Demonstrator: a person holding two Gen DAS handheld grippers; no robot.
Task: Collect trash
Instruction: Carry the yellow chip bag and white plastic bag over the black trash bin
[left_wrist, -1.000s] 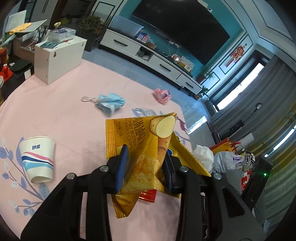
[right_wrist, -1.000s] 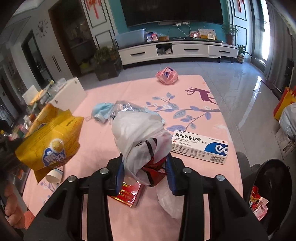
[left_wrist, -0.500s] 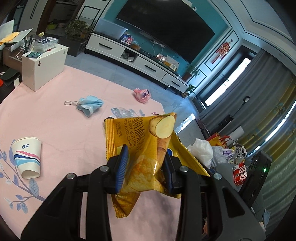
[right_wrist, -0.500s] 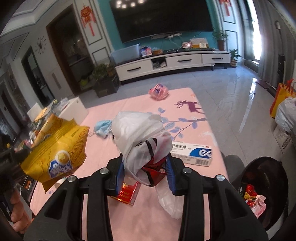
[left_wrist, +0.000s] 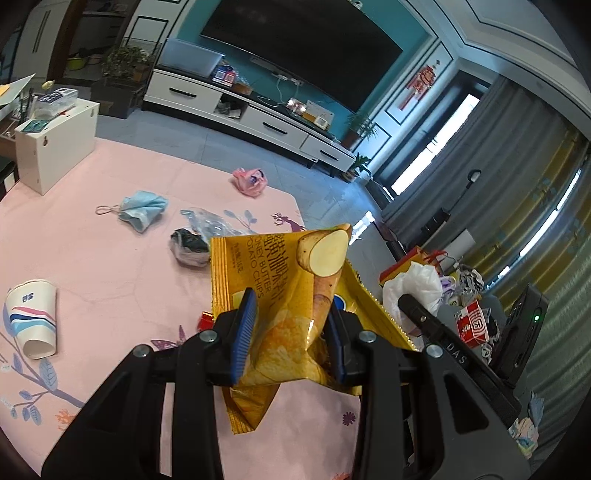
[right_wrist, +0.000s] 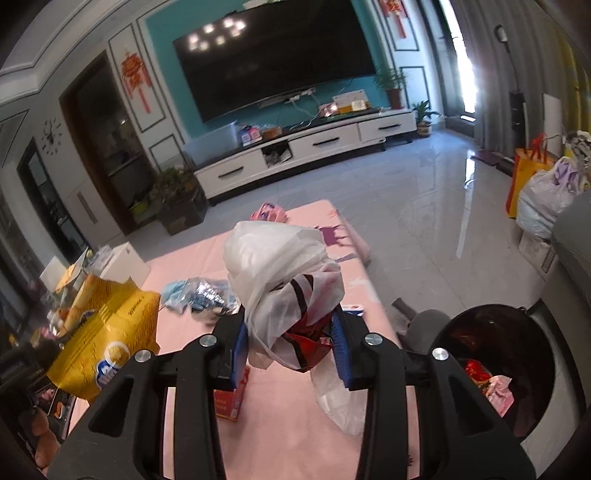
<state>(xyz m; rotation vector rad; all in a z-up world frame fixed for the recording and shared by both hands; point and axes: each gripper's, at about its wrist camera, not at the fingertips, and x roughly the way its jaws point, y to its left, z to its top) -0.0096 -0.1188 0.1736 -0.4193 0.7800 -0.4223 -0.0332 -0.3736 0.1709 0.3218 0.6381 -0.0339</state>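
Observation:
My left gripper (left_wrist: 290, 332) is shut on a yellow potato chip bag (left_wrist: 280, 291) and holds it above the pink table (left_wrist: 110, 266). The chip bag also shows at the left of the right wrist view (right_wrist: 99, 332). My right gripper (right_wrist: 291, 339) is shut on a crumpled white plastic bag (right_wrist: 284, 269) with red and black print, held above the table's right edge. A black trash bin (right_wrist: 495, 354) with wrappers inside stands on the floor to the right of it.
On the table lie a paper cup (left_wrist: 31, 317), a blue face mask (left_wrist: 142, 208), a clear plastic wrapper (left_wrist: 207, 221), a dark crumpled wad (left_wrist: 188, 245), a pink bag (left_wrist: 251, 181) and a red packet (right_wrist: 231, 397). A white box (left_wrist: 55, 144) stands at the far left. Bags (right_wrist: 543, 195) sit on the floor.
Both grippers have lifted higher with their loads and shifted toward the table's right edge. The right wrist view now shows more of the bin and the room.

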